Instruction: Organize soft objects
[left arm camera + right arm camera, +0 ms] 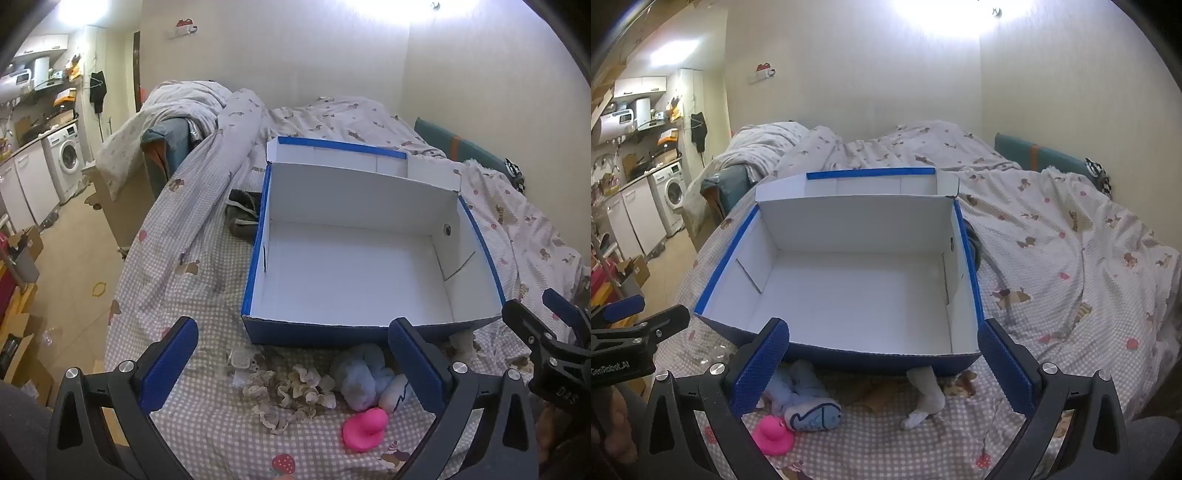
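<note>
An open blue box with a white, empty inside (pixel 351 273) sits on the bed; it also shows in the right wrist view (pixel 857 295). In front of it lie a beige frilly cloth (pixel 288 395), a light blue plush toy (pixel 365 376) (pixel 809 402), a pink rubber duck (pixel 364 428) (pixel 774 434) and a white sock (pixel 923 400). My left gripper (pixel 291 362) is open above the frilly cloth and holds nothing. My right gripper (pixel 882 365) is open above the sock and plush, empty. Each gripper shows at the edge of the other's view.
The bed has a checked sheet (pixel 177 258) and a rumpled duvet (pixel 1052 229). A dark garment (pixel 242 214) lies left of the box. A small clear plastic container (pixel 242 360) lies near the cloth. A kitchen with a washing machine (pixel 68 158) is at far left.
</note>
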`<state>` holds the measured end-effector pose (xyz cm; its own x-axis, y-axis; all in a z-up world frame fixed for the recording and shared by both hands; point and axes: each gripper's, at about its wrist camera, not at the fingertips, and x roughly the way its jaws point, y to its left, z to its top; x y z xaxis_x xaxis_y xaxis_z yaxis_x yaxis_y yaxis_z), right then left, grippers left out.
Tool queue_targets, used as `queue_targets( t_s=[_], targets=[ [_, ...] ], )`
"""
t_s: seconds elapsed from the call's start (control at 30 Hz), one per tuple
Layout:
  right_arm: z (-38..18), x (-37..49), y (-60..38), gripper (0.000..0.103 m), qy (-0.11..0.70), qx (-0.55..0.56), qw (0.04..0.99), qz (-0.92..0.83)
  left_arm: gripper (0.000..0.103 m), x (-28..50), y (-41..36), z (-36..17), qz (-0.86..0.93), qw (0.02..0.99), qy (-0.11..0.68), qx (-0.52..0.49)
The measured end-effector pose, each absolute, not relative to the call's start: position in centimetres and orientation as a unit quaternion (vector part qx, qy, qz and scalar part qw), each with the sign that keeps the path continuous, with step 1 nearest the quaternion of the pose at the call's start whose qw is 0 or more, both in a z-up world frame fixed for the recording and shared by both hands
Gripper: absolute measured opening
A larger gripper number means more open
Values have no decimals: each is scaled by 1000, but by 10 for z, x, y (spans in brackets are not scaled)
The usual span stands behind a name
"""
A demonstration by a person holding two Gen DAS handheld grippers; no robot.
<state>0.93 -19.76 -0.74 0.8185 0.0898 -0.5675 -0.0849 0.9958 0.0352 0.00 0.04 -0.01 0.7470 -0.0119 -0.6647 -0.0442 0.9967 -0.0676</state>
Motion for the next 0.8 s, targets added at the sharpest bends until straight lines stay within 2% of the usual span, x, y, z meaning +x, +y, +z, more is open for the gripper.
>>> queue_targets(
  t_s=[0.5,0.8],
  targets=[
    [-9,9,-197,103,296,8,954,49,103,-2,13,-9,4,934,355,-42],
    [-7,9,-198,103,296,10,954,49,103,-1,-5,-1,7,932,360,-27]
  ],
)
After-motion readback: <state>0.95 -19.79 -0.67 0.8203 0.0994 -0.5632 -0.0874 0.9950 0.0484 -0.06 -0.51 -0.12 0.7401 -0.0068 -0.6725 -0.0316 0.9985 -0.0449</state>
